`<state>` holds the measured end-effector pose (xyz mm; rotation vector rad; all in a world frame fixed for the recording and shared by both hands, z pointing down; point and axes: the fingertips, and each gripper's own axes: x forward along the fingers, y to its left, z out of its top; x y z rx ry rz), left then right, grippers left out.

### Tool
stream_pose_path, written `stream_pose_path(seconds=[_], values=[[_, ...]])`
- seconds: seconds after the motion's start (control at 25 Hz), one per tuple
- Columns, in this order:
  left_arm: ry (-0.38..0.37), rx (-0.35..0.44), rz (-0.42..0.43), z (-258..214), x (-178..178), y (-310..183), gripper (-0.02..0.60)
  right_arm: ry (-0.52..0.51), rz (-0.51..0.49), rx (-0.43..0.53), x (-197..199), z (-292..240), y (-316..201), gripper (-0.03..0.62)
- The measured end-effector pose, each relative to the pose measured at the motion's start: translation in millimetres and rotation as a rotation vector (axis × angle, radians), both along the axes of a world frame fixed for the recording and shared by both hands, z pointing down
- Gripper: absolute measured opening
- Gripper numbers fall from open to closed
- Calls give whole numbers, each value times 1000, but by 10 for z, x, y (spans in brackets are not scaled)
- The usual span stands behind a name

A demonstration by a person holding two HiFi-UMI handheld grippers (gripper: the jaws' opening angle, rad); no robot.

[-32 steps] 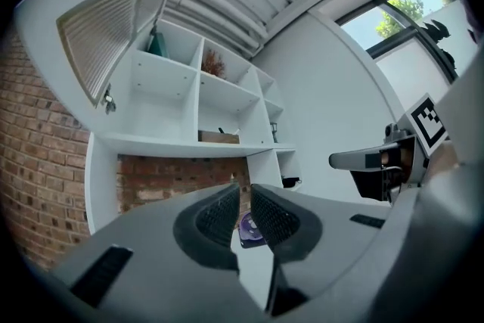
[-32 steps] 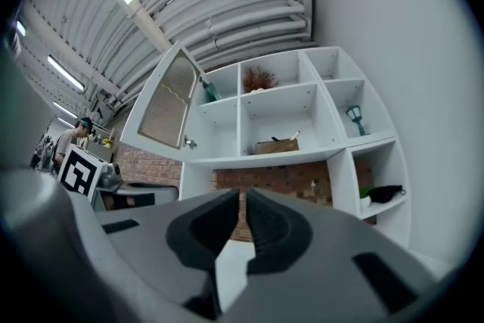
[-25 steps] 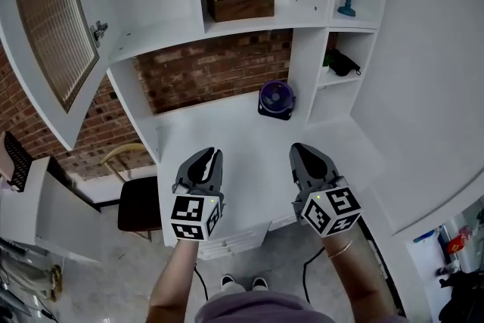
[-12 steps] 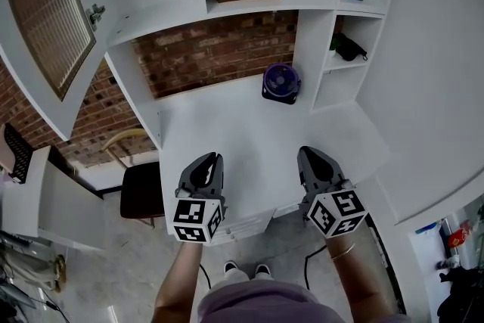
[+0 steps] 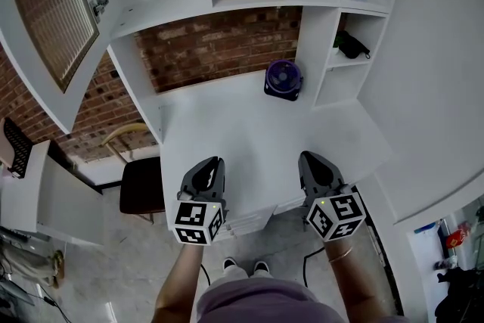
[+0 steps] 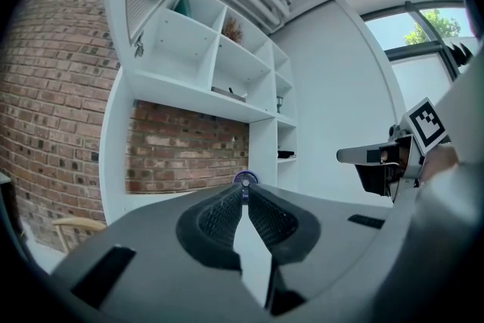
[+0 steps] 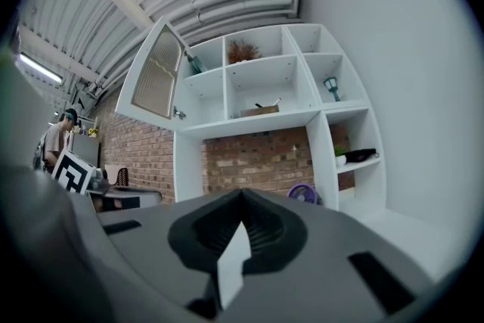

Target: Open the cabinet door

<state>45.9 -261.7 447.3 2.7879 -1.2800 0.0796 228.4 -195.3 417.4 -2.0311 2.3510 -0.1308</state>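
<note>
White desk [image 5: 249, 125] ahead, I'm holding the left gripper [image 5: 215, 161] empty, its jaws just closing to a sliver, and the right gripper [image 5: 307, 157] pinched together on nothing.

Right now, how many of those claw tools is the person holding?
2. The left gripper, over the front edge of the white desk, has just been closing its jaws on nothing; the right gripper, beside it, is shut and empty. No others show.
</note>
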Motion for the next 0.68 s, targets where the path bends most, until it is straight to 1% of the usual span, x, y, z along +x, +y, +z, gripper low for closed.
stream_pose_path(seconds=[0.36, 0.68], values=[[13, -8, -4, 10, -80, 56, 26, -9, -1, -3, -70, 22, 25, 2], [6, -24, -3, 51, -106, 137, 26, -19, 1, -18, -95, 77, 92, 2]])
